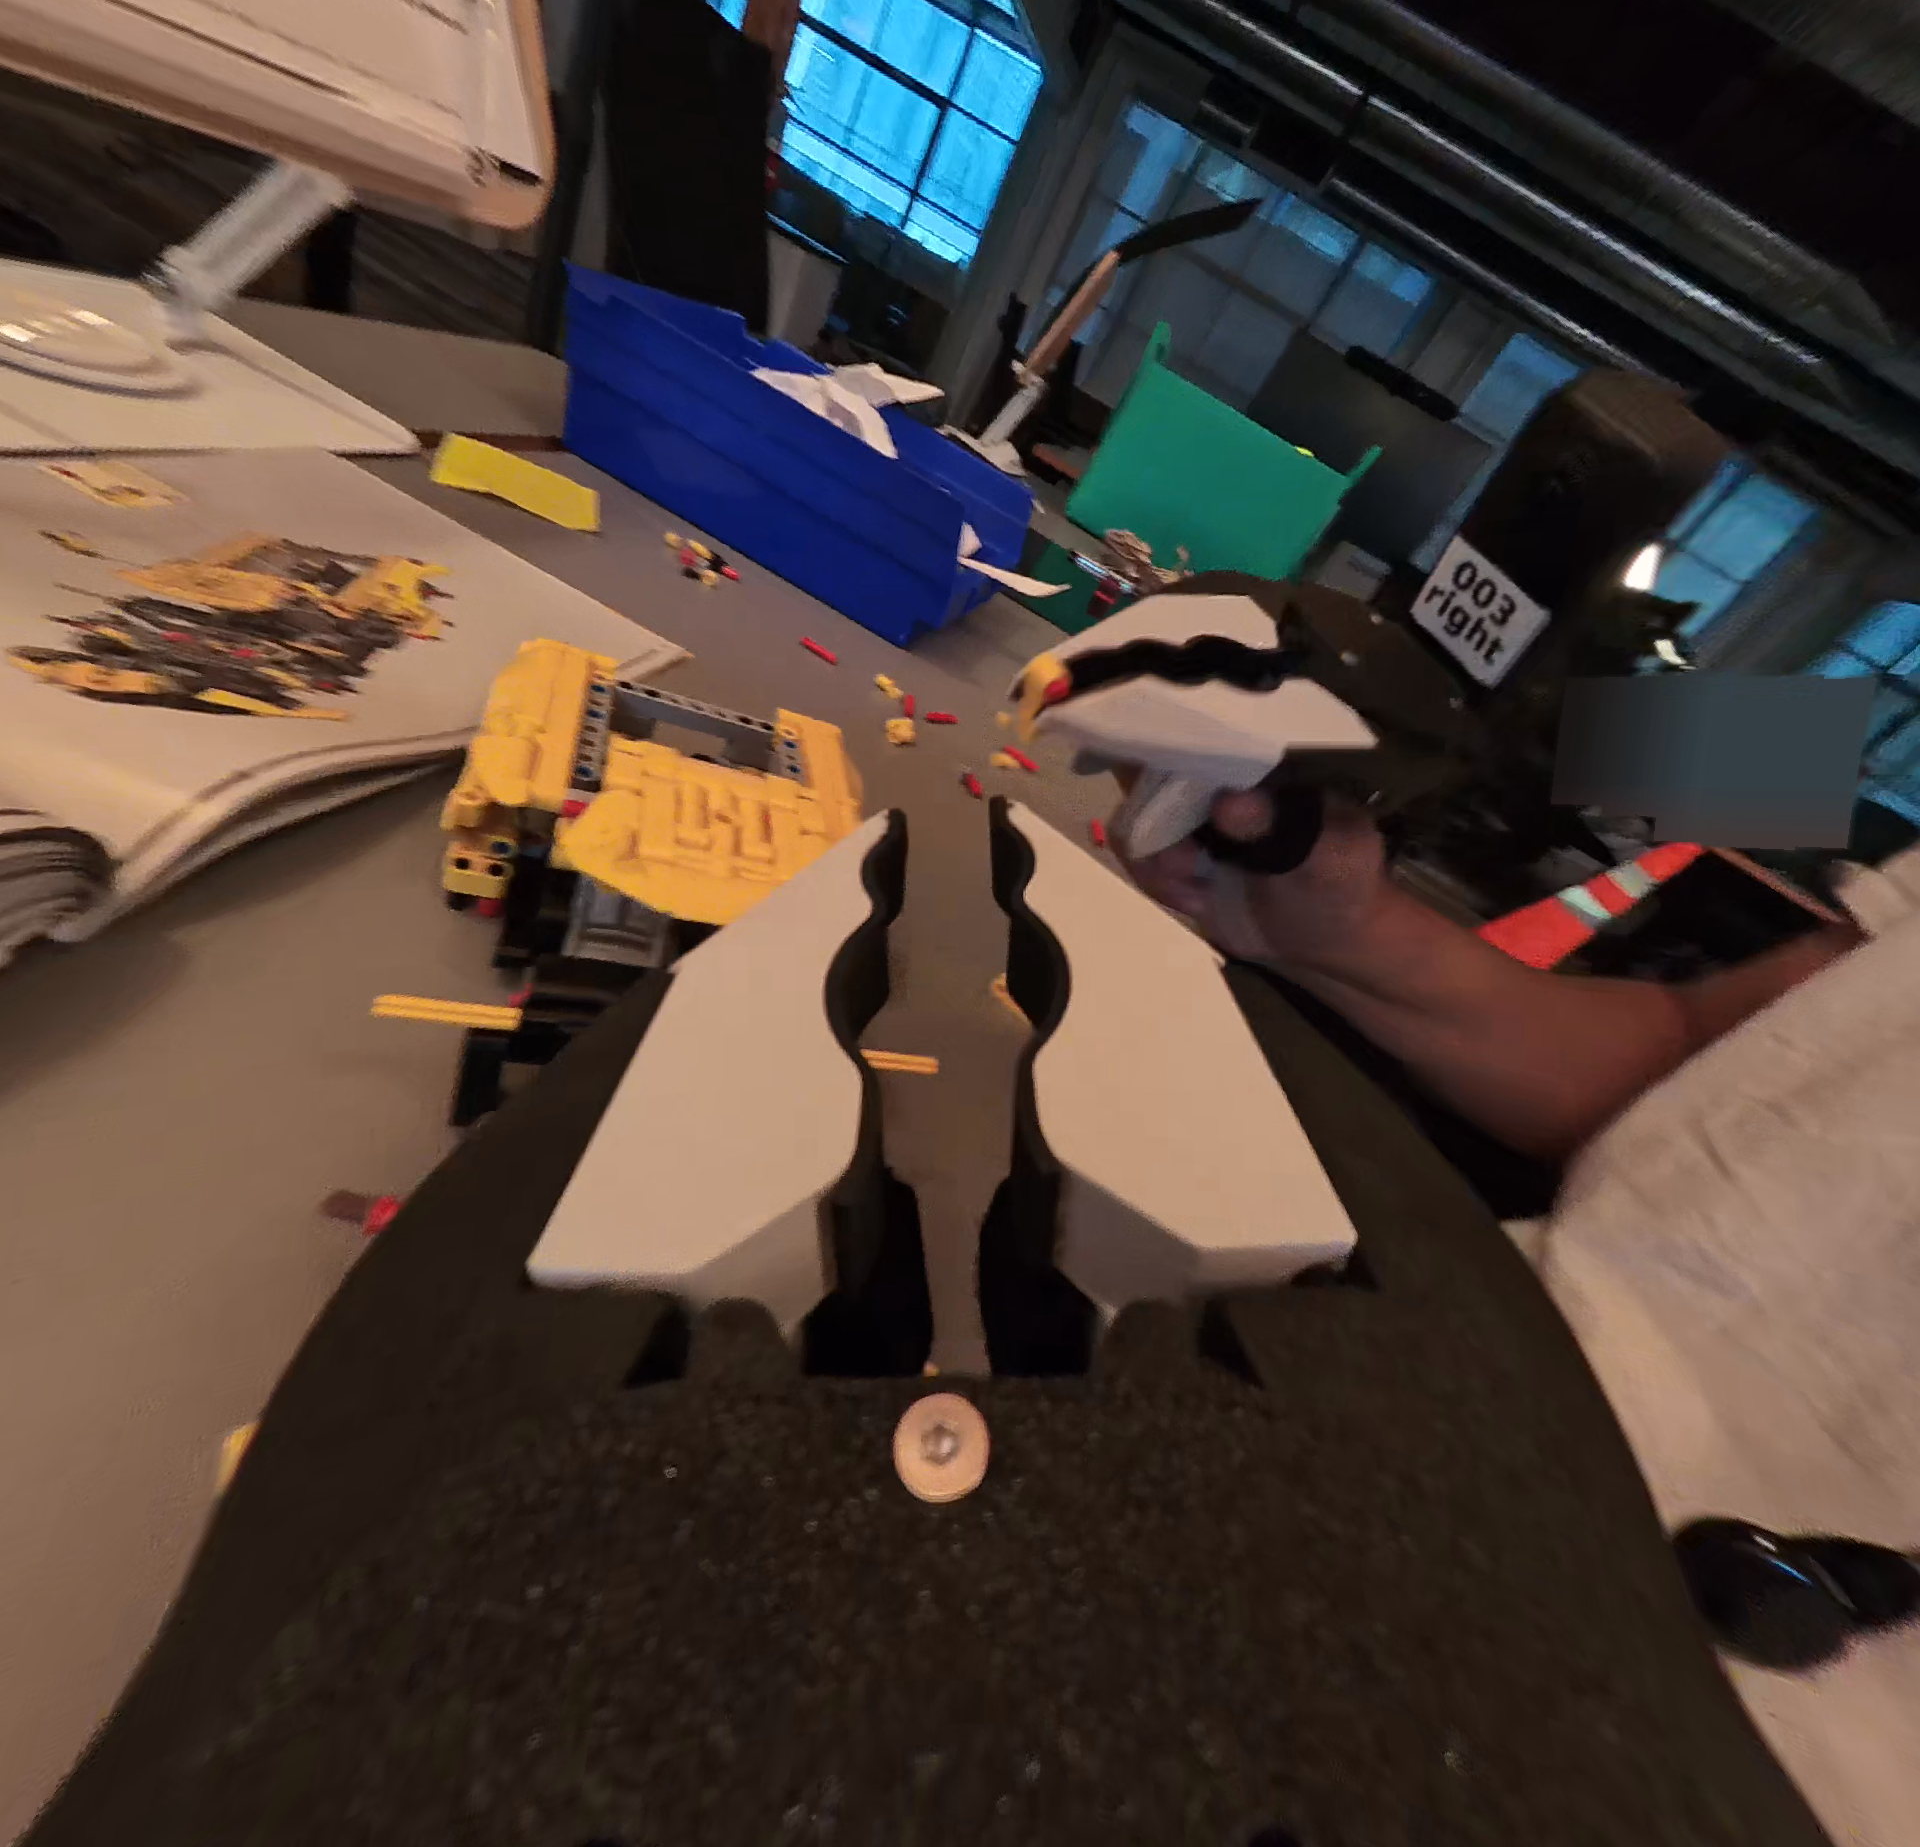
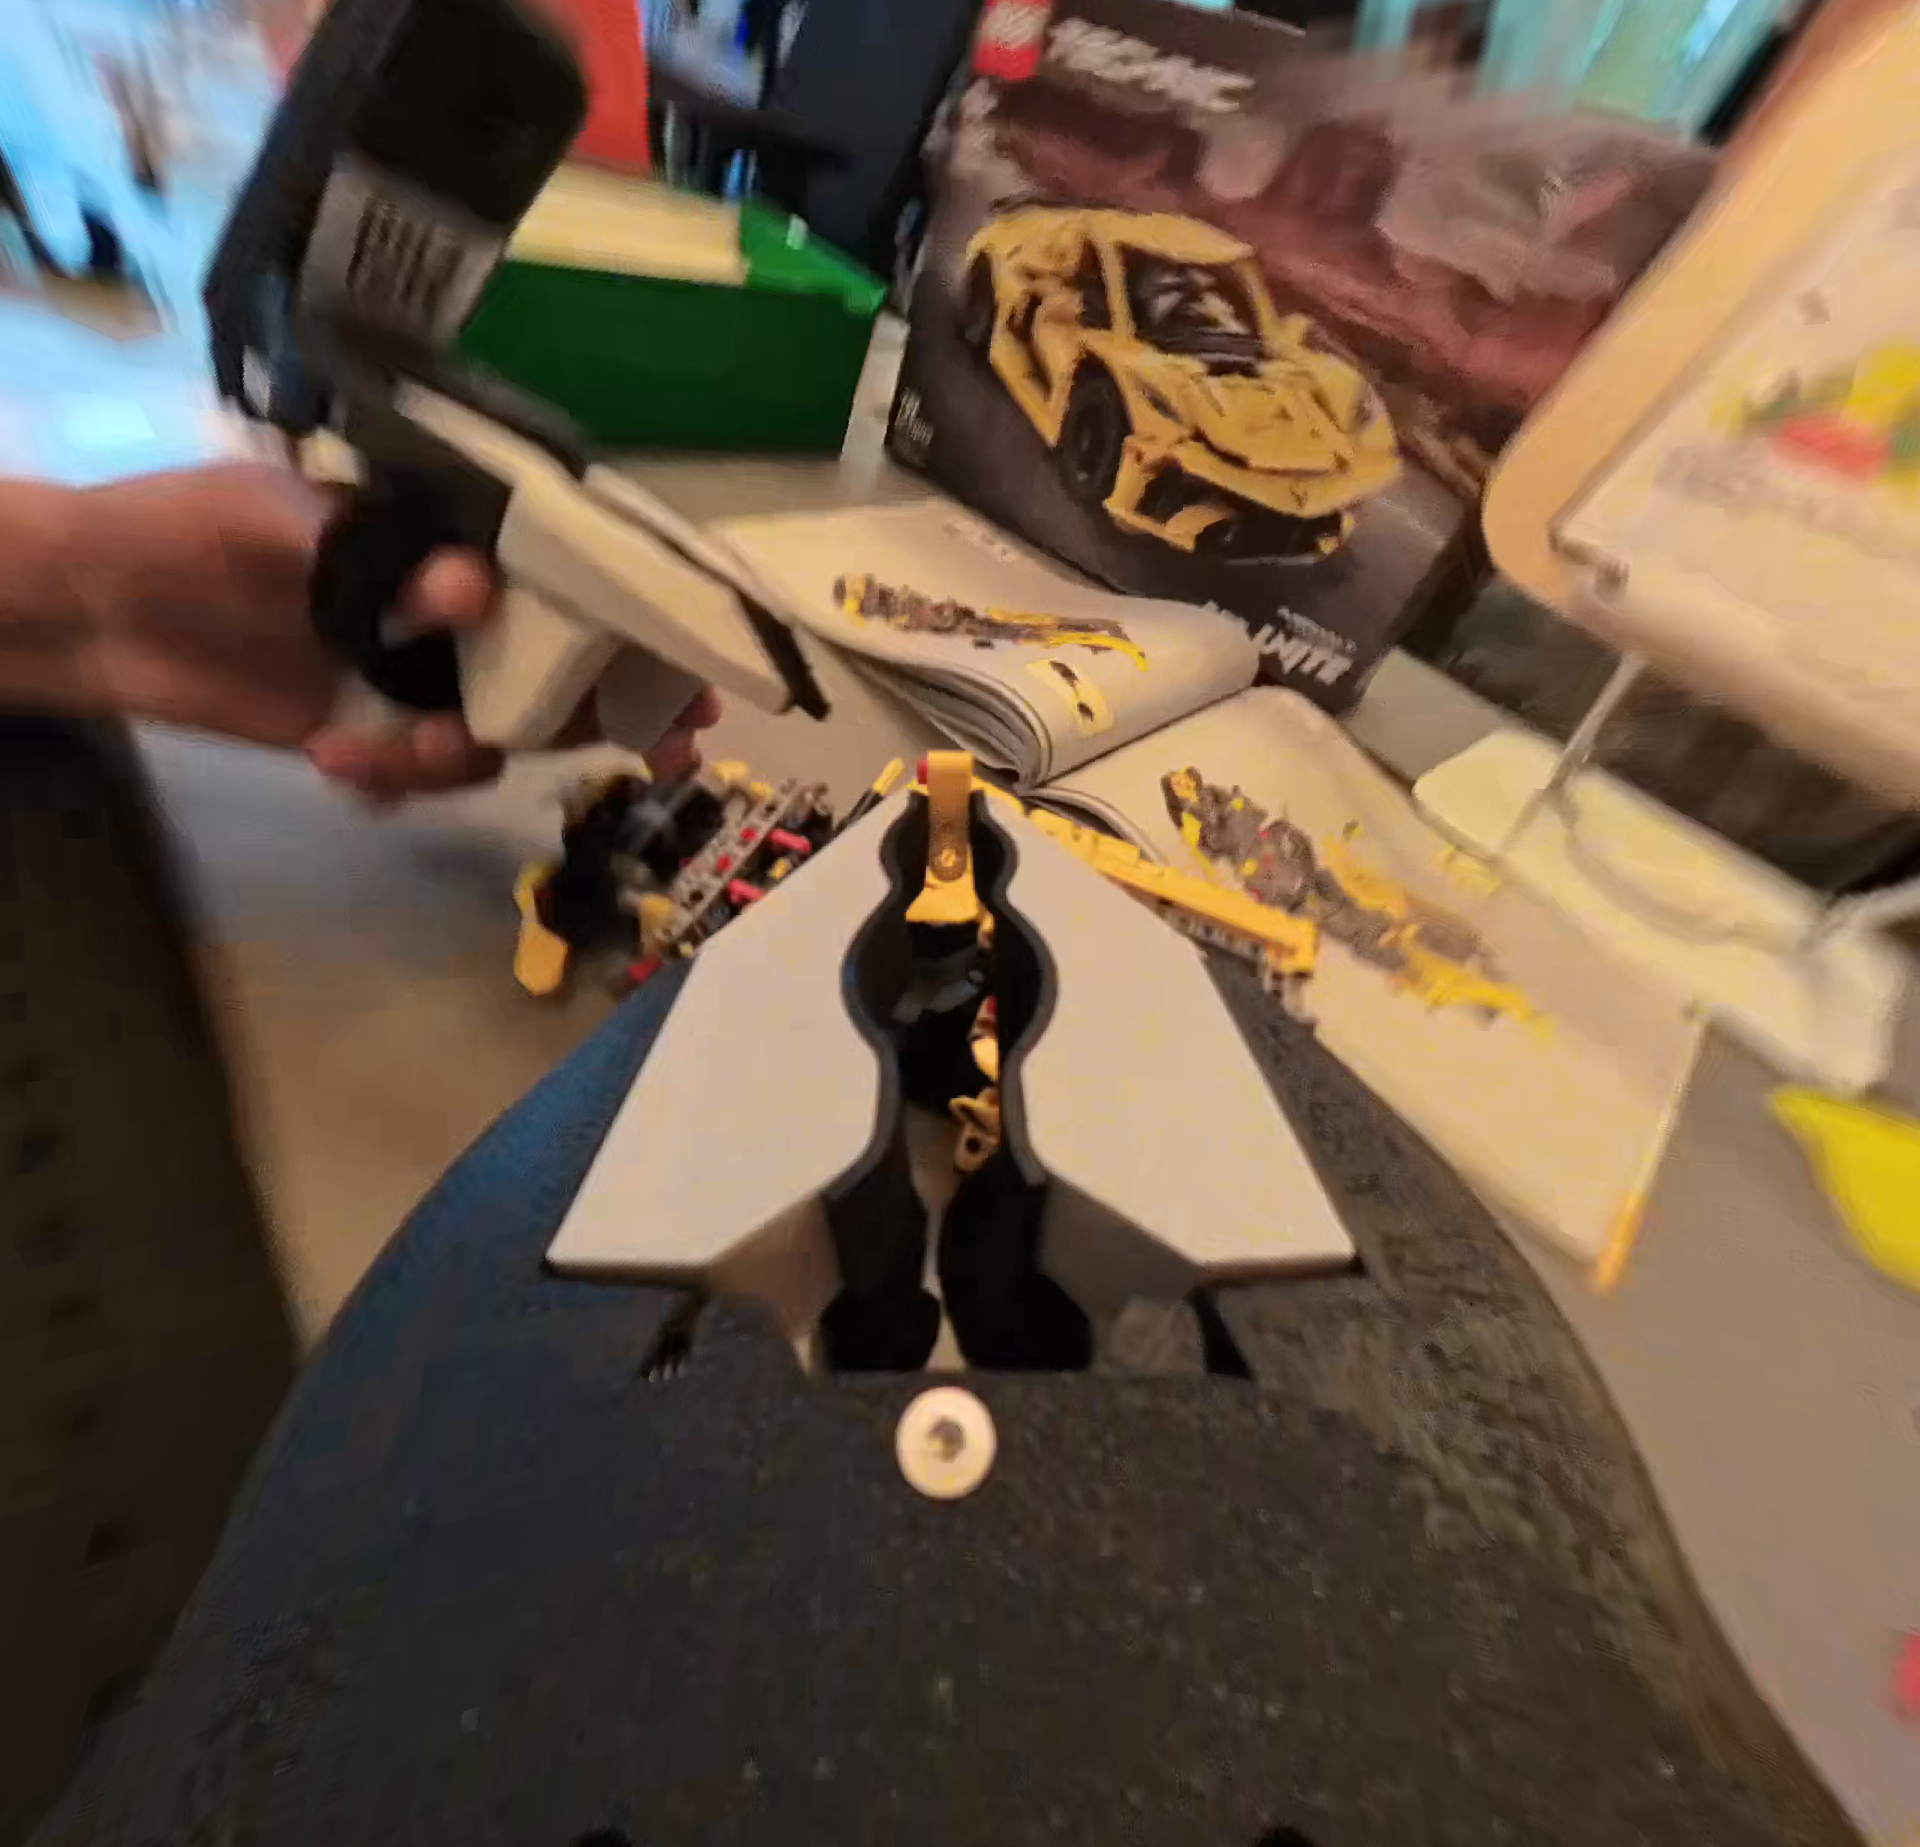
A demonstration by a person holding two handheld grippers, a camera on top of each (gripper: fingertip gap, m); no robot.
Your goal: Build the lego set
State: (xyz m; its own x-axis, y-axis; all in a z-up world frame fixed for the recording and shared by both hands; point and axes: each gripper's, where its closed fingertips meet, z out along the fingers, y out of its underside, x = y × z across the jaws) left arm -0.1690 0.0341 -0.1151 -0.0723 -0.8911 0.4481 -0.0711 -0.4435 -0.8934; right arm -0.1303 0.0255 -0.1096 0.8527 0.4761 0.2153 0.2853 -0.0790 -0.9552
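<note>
A partly built yellow Lego car (image 1: pixel 644 789) sits on the grey table, just left of and beyond my left gripper (image 1: pixel 945 821). The left gripper is open a little and empty, with bare table showing between its fingers. My right gripper (image 2: pixel 948 836) is shut on a small yellow Lego piece (image 2: pixel 948 774) that sticks out past its tips. In the left wrist view the right gripper (image 1: pixel 1039 696) hovers above the table right of the car, with the yellow piece (image 1: pixel 1031 677) at its tip. The right wrist view shows the car (image 2: pixel 675 862) below the left gripper (image 2: pixel 800 685).
An open instruction booklet (image 1: pixel 208 634) lies left of the car. Loose red and yellow pieces (image 1: pixel 935 717) are scattered behind it, and yellow rods (image 1: pixel 447 1011) lie in front. A blue bin (image 1: pixel 779 488) and a green bin (image 1: pixel 1205 478) stand at the back. The set's box (image 2: pixel 1174 395) stands behind the booklet. The gap from one gripper's tips to the other's is roughly 5 cm.
</note>
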